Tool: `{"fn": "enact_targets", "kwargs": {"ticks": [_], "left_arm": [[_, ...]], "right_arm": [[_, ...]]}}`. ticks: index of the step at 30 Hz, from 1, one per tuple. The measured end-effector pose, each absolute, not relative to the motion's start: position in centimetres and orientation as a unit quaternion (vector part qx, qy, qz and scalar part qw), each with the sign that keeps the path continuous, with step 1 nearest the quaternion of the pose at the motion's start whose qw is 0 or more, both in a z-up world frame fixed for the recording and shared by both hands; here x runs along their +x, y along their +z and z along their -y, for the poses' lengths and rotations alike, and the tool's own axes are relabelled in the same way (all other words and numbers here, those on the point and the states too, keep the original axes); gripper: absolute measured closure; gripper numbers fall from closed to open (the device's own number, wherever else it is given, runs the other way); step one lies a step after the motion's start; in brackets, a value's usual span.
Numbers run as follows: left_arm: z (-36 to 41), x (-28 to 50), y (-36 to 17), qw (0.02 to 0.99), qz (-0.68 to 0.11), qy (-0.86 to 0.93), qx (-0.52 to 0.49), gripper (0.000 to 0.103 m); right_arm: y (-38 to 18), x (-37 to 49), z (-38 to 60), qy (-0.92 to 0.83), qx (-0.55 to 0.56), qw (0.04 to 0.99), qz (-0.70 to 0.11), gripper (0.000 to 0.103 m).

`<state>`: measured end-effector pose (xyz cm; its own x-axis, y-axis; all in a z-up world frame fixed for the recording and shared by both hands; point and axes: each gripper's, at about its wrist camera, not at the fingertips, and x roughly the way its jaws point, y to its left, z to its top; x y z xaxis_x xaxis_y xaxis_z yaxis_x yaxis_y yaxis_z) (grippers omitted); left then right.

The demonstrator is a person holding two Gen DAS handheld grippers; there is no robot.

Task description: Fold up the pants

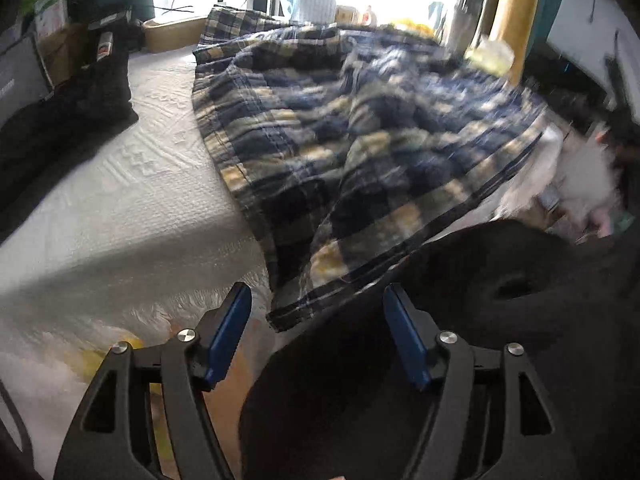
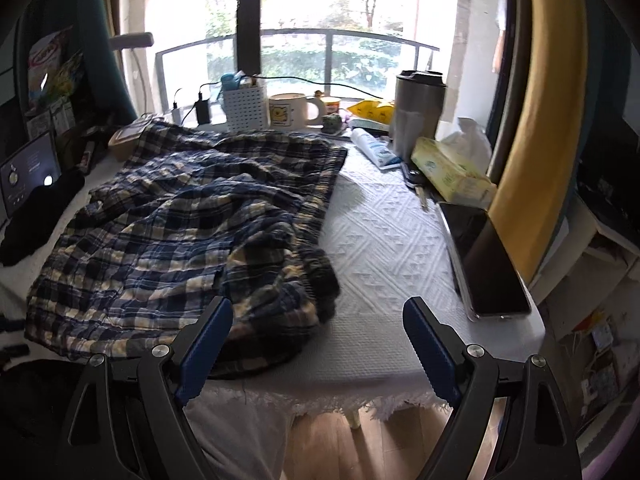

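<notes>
Blue, black and yellow plaid pants (image 2: 188, 236) lie crumpled on a table covered with a white textured cloth (image 2: 384, 240). In the left wrist view the pants (image 1: 340, 152) spread across the table and a hem hangs over the near edge. My left gripper (image 1: 316, 300) is open and empty, just below that hanging hem. My right gripper (image 2: 318, 312) is open and empty at the table's front edge, its left finger (image 2: 208, 336) over the near edge of the pants.
A phone (image 2: 488, 256), tissue box (image 2: 452, 172), tube (image 2: 372, 148), steel tumbler (image 2: 418, 104), mug (image 2: 290, 110) and white basket (image 2: 246, 106) line the right and far sides. A black cloth (image 1: 76, 120) lies left. A dark round stool (image 1: 460, 320) stands below the table edge.
</notes>
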<state>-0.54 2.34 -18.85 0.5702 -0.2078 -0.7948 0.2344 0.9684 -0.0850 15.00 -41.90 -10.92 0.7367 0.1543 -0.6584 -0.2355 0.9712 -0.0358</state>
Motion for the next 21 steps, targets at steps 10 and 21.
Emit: {"fn": "enact_targets", "kwargs": {"ticks": [10, 21], "left_arm": [[-1.4, -1.1, -16.8, 0.913, -0.397, -0.068, 0.064, 0.102], [-1.9, -0.5, -10.7, 0.946, -0.315, -0.057, 0.057, 0.102]], "right_arm": [[-11.2, 14.7, 42.3, 0.098, -0.076, 0.933, -0.338, 0.015], [-13.7, 14.5, 43.9, 0.077, -0.148, 0.926, -0.339, 0.015]]}}
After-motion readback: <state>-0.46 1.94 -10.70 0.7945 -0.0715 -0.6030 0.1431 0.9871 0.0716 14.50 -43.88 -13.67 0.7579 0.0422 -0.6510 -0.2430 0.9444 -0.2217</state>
